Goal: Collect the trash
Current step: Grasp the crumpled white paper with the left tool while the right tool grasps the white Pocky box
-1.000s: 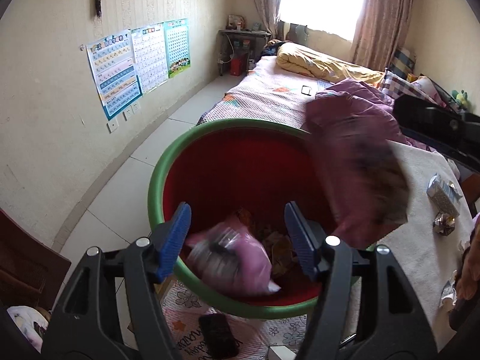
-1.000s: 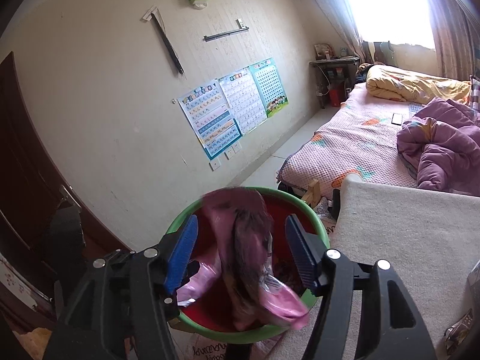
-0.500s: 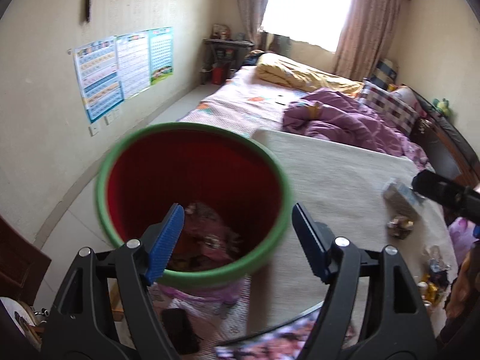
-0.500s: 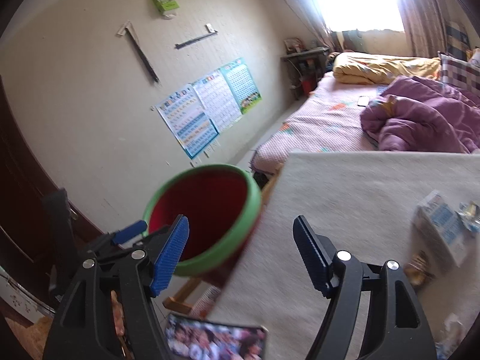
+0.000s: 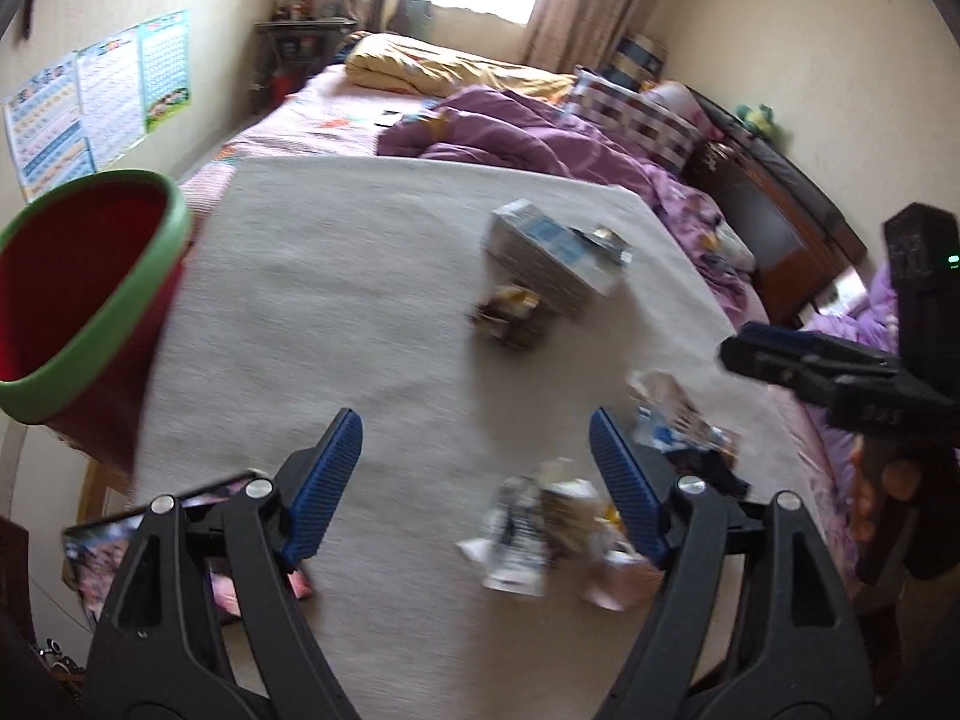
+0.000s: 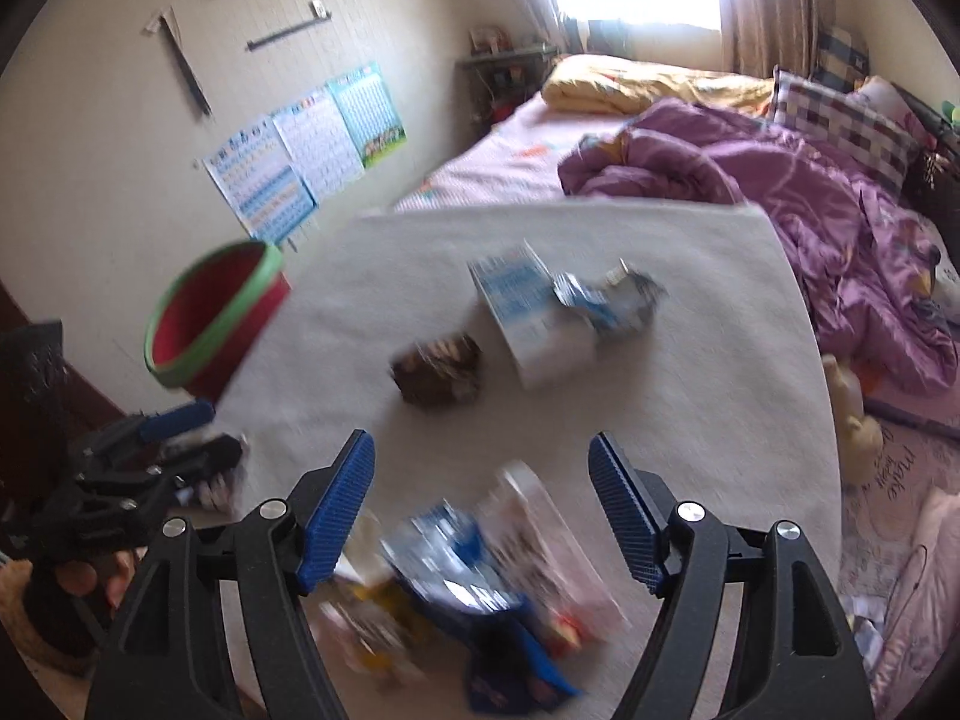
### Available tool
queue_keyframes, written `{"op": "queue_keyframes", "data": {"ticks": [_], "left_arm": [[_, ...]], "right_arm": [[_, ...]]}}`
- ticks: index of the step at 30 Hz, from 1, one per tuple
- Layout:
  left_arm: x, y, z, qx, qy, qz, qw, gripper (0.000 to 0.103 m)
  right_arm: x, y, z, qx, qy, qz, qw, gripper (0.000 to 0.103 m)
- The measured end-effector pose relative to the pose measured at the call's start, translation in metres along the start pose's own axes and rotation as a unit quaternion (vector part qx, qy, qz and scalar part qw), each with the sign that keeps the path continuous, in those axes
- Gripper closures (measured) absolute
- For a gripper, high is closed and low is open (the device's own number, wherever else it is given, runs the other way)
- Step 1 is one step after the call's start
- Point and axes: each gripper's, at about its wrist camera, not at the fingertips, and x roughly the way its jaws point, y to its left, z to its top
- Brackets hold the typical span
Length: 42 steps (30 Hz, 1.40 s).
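The red bin (image 5: 90,300) with a green rim stands off the left edge of the white-covered table (image 5: 330,300). On the table lie a blue-and-white carton (image 5: 549,258), a dark wrapper (image 5: 507,318) and crumpled wrappers (image 5: 528,534). My left gripper (image 5: 474,420) hovers over the table with its jaws opening and nothing between them; the crumpled wrappers lie just below its right finger. My right gripper (image 6: 480,444) is open above a blurred heap of blue and white packets (image 6: 468,564). Farther off in that view lie the carton (image 6: 528,318) and the dark wrapper (image 6: 438,369); the bin (image 6: 210,324) is at the left.
A phone with a lit picture (image 5: 150,540) lies at the table's near left corner. Behind the table is a bed with a purple quilt (image 6: 780,192) and a yellow one (image 5: 444,69). Posters (image 6: 300,150) hang on the left wall. A dark wooden headboard (image 5: 774,222) is at the right.
Both grippers swung right, from above the bin to above the table. The pink bags that were between the jaws a second ago are gone from them. Both pairs of jaws stand wider.
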Motion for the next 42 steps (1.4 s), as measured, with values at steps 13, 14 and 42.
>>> {"op": "queue_keyframes", "data": {"ticks": [13,14,42], "left_arm": [[0.014,-0.018,-0.009,-0.032,0.017,0.050,0.9981,0.028],[0.016,-0.018,-0.011,-0.035,0.021,0.053,0.9978,0.028],[0.052,-0.014,-0.014,-0.042,0.067,0.050,0.9956,0.039]], "right_arm": [[0.036,-0.022,-0.025,-0.042,0.038,0.013,0.998,0.082],[0.040,-0.025,-0.019,-0.032,0.031,0.014,0.999,0.091],[0.044,-0.063,-0.004,0.058,0.023,0.006,0.998,0.046]]}}
